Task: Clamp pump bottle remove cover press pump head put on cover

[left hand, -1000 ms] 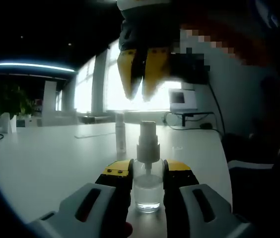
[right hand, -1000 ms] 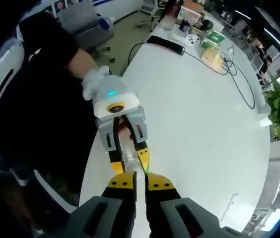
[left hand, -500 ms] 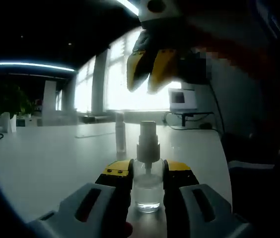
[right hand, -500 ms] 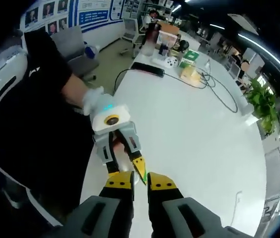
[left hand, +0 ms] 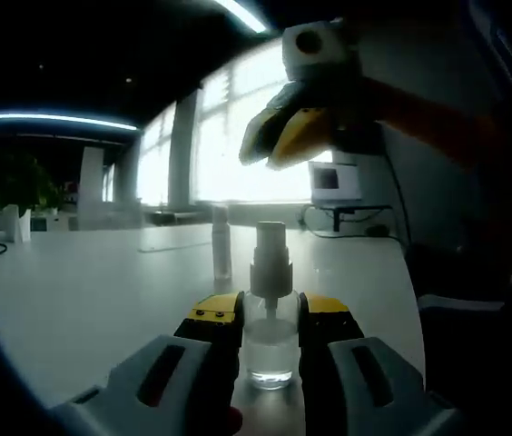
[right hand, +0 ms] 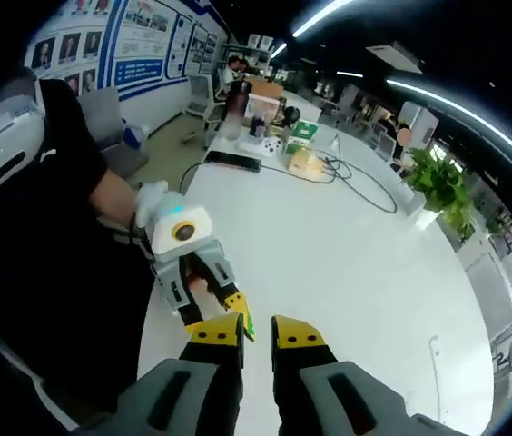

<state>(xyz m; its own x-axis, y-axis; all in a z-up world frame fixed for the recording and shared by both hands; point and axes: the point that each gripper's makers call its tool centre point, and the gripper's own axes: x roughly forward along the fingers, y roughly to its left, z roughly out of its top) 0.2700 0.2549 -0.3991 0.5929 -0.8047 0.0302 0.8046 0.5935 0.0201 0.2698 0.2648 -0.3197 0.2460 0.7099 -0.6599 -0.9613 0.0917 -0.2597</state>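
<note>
A clear pump bottle (left hand: 270,341) stands upright on the white table (left hand: 83,300), its white pump head (left hand: 270,250) bare. My left gripper (left hand: 270,316) is shut on the bottle's body, one yellow-tipped jaw on each side. A slim clear cover (left hand: 221,241) stands on the table just behind and left of the bottle. My right gripper (left hand: 260,161) hangs tilted in the air well above the pump head, apart from it. In the right gripper view my right gripper (right hand: 257,334) has its jaws close together with nothing between them, and the left gripper (right hand: 200,291) sits just beyond them near the table's edge.
A person in dark clothes (right hand: 47,245) stands at the table's left edge, a gloved hand (right hand: 147,202) on the left gripper. Boxes and cables (right hand: 283,145) crowd the far end. A plant (right hand: 442,186) is at the right. A small screen (left hand: 332,182) stands behind the bottle.
My right gripper has lifted away from just above the pump head and tilted up and to the right. The left gripper and the bottle have stayed put.
</note>
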